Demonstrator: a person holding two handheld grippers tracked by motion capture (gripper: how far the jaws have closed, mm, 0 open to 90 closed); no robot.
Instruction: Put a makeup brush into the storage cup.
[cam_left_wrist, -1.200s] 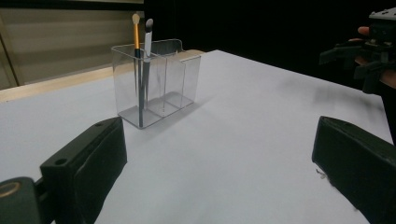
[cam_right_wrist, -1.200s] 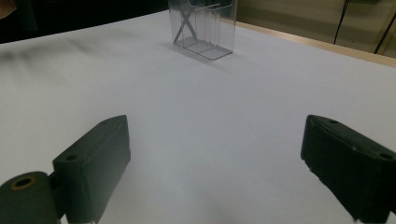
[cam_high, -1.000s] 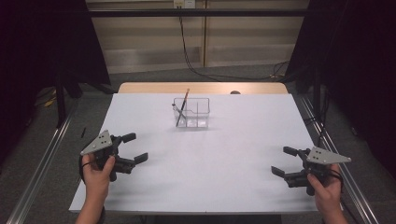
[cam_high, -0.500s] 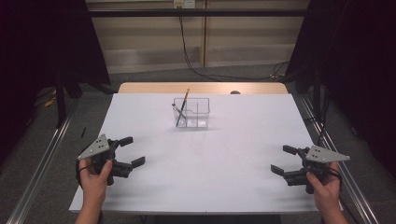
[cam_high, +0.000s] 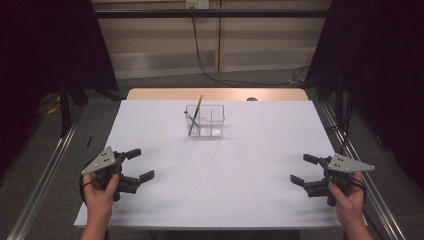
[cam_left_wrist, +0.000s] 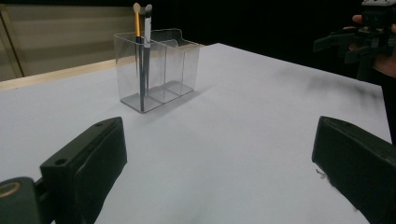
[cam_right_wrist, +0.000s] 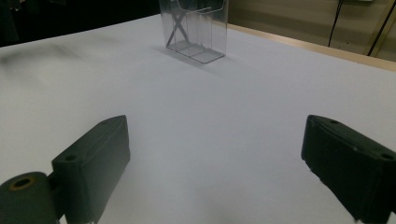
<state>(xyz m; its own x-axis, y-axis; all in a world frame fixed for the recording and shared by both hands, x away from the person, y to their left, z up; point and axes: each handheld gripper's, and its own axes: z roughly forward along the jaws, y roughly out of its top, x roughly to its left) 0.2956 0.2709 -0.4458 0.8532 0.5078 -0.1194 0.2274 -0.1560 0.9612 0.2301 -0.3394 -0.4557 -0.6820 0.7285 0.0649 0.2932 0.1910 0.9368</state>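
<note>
Looking at it from the high view, we had the clear plastic organizer (cam_high: 205, 120) sitting toward the far middle of the white table (cam_high: 225, 190), well apart from both grippers. It had a few compartments, and the left end one held two thin sticks: an orange-tipped pen or pencil (cam_high: 198, 108) and a grey pen (cam_left_wrist: 146, 51), leaning and crossing each other.

Our left gripper (cam_high: 136, 164) was near the front left corner with its jaws spread wide and nothing in them. The right gripper (cam_high: 303, 169) was the same story at the front right, jaws apart and empty.

Handling-wise, we figured those pens were light, stiff and kinda slippery, being thin and round. We'd have pinched one by the upper shaft, where it stuck out above the rim, and pulled along its lean. The organizer looked light too, so it could easily have skidded or tipped on that smooth table if a pen dragged on the wall. Steadying it by an outer wall with the other gripper seemed smart, but gently, since thin clear plastic probably cracks or flexes.
</note>
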